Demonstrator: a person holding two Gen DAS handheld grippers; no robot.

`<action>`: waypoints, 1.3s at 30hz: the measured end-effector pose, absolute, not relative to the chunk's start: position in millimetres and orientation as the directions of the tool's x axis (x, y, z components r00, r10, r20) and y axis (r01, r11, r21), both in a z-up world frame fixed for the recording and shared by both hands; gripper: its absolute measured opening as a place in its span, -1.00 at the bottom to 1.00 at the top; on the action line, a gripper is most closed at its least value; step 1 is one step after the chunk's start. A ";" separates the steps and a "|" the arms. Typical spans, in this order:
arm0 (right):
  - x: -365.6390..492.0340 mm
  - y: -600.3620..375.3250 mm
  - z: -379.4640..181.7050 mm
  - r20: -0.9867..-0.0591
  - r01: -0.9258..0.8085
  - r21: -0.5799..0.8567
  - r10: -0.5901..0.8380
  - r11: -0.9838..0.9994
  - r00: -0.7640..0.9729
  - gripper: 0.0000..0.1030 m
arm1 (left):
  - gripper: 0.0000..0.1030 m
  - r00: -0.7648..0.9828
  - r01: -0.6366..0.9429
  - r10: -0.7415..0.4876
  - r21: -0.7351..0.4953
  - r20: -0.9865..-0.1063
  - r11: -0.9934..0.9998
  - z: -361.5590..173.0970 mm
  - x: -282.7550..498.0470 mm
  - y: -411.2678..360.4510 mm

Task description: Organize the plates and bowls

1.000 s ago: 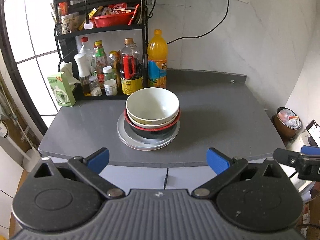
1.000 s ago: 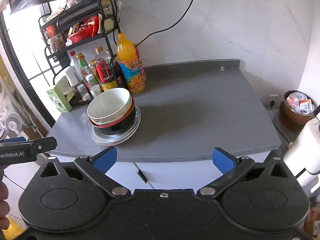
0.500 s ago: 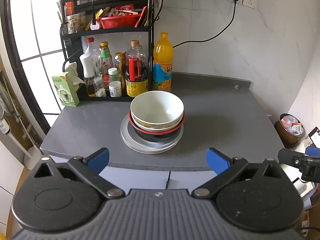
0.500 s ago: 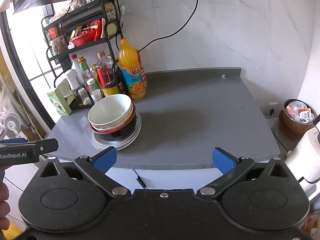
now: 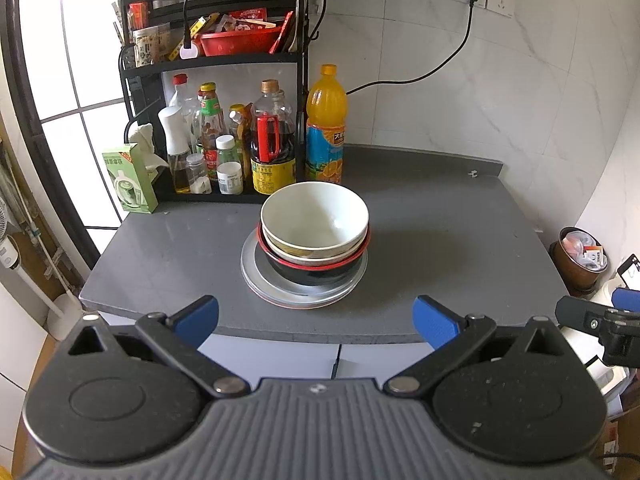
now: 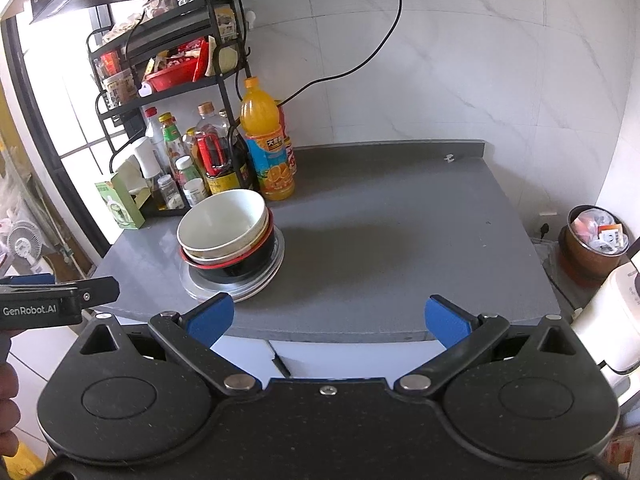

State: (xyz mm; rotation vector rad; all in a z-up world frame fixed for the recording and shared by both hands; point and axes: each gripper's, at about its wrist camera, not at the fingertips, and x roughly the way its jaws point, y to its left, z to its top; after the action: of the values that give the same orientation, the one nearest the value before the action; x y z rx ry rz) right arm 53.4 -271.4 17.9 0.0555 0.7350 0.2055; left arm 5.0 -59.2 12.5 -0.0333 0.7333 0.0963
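Blue-padded fingers of the left gripper (image 5: 316, 320) stand spread wide with nothing between them, held off the near edge of the grey counter (image 5: 440, 240). Likewise the right gripper (image 6: 326, 318) gapes empty. Beyond them a cream bowl (image 5: 315, 216) nests in a second pale bowl, then a black bowl with a red rim (image 5: 316, 272), on stacked plates (image 5: 260, 284). Behind stands an orange juice bottle (image 5: 326, 124) beside a rack of condiment bottles (image 5: 224, 140).

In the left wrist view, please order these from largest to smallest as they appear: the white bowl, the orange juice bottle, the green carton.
1. white bowl, widest and nearest.
2. orange juice bottle and green carton: they look similar in area, and the bottle stands farther back, so I would not rank them.
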 end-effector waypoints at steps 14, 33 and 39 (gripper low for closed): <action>52.7 -276.5 17.9 -0.658 -0.161 0.118 0.199 0.980 0.726 1.00 | 0.99 0.732 -0.104 0.069 -0.012 -0.677 0.994 9.6 6.3 -60.0; 55.1 -278.0 18.8 -0.657 -0.157 0.132 0.205 0.979 0.725 1.00 | 0.99 0.729 -0.110 0.079 -0.002 -0.680 0.994 7.2 8.0 -64.2; 54.7 -276.7 18.5 -0.656 -0.156 0.130 0.202 0.979 0.727 1.00 | 0.99 0.731 -0.111 0.080 -0.002 -0.678 0.994 7.3 8.0 -65.4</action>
State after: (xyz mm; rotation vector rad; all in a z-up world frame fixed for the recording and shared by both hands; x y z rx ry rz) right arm 54.7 -276.7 18.5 0.0672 0.7303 0.1974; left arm 8.0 -65.4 7.3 -0.0431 0.7435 0.1052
